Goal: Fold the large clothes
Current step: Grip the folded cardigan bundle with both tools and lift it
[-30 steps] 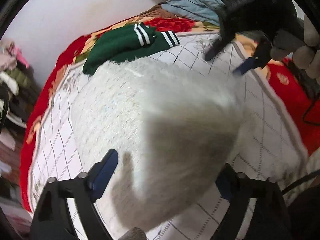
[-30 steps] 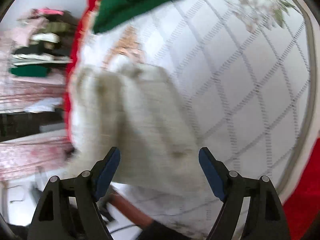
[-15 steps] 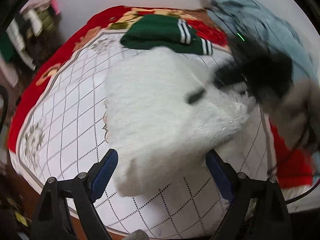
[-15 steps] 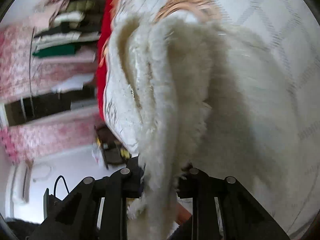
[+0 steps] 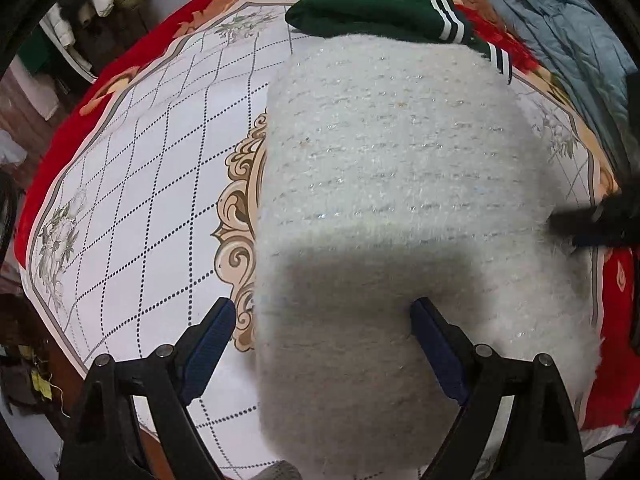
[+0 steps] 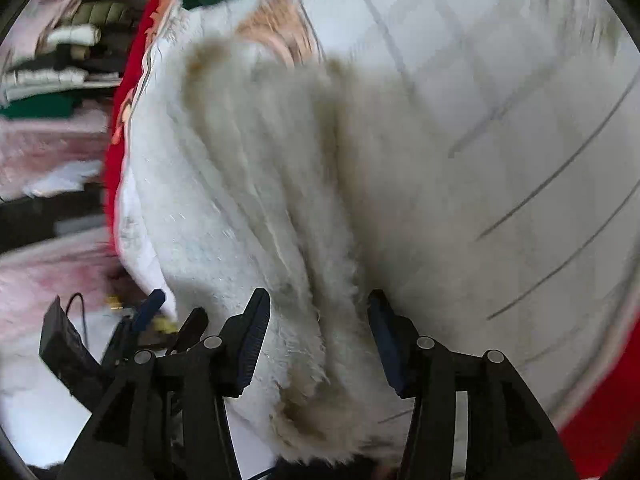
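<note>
A large fluffy white garment (image 5: 392, 184) lies folded on the patterned bedspread (image 5: 152, 168). My left gripper (image 5: 320, 344) is open and empty, its fingers spread over the garment's near edge. My right gripper (image 6: 318, 336) is open, its fingers either side of a fluffy fold of the same garment (image 6: 280, 184). The right gripper also shows in the left wrist view (image 5: 592, 228) at the garment's right edge. The left gripper shows in the right wrist view (image 6: 160, 312) at the lower left.
A folded green garment with white stripes (image 5: 372, 4) lies at the far end of the bed. A light blue padded jacket (image 5: 560, 32) lies at the far right. Shelves of clothes (image 6: 52, 56) stand beside the bed. The bed's red border (image 5: 60, 148) marks its edge.
The right gripper was shut on a fluffy fold half a second ago and has opened. The garment has been laid down flat. The left gripper has stayed open.
</note>
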Demonstrator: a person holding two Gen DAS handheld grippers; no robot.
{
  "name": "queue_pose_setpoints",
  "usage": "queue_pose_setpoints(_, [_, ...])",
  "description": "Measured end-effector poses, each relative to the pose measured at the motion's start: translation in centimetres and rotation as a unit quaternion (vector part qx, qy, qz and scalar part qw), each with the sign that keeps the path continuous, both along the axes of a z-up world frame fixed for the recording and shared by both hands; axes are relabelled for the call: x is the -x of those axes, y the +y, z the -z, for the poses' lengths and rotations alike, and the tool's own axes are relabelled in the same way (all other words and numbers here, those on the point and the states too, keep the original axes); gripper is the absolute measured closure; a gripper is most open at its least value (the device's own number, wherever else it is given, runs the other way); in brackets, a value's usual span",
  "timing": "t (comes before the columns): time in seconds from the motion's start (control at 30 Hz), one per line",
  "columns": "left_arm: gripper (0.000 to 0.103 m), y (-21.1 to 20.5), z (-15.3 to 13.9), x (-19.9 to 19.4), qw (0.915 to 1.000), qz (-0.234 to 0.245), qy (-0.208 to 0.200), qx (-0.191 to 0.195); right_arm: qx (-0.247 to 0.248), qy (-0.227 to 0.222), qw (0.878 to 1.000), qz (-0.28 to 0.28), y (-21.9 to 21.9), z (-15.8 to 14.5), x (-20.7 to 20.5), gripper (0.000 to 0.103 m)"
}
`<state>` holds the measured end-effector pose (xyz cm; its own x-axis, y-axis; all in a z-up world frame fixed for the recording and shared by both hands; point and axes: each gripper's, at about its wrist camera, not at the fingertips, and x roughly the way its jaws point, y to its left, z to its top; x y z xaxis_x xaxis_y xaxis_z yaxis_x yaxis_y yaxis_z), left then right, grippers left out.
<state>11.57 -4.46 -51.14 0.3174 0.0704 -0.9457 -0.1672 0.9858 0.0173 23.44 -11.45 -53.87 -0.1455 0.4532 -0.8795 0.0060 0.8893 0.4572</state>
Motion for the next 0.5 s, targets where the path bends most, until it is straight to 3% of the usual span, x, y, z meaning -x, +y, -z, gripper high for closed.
queue_pose_setpoints(0.13, [0.014,-0.3,-0.1,0.0,0.9998,0.013,-0.001,-0.012,0.014,-0.091,0.995,-0.023,3.1,-5.3,-2.9,0.06])
queue_pose_setpoints(0.2, [0.014,-0.2,-0.1,-0.1,0.9997,0.018,0.0,-0.016,-0.006,-0.094,0.995,-0.029,3.9,-5.5,-4.2,0.067])
queue_pose_setpoints(0.33, [0.014,-0.4,0.1,-0.3,0.9993,0.025,0.0,-0.029,0.009,-0.067,0.997,-0.049,6.7,-3.2,-5.4,0.078])
queue_pose_setpoints(0.4, [0.013,-0.2,0.4,-0.4,0.9992,0.028,0.003,-0.03,0.063,-0.042,0.993,-0.09,8.4,1.2,-5.9,0.089])
queue_pose_setpoints(0.43, [0.013,-0.2,0.6,-0.5,0.9992,0.027,0.005,-0.028,0.077,-0.025,0.992,-0.098,9.0,3.0,-6.2,0.09])
queue_pose_setpoints(0.5, [0.013,0.0,0.6,-0.6,0.9995,0.019,0.006,-0.025,0.076,-0.008,0.992,-0.097,9.6,3.8,-7.2,0.09])
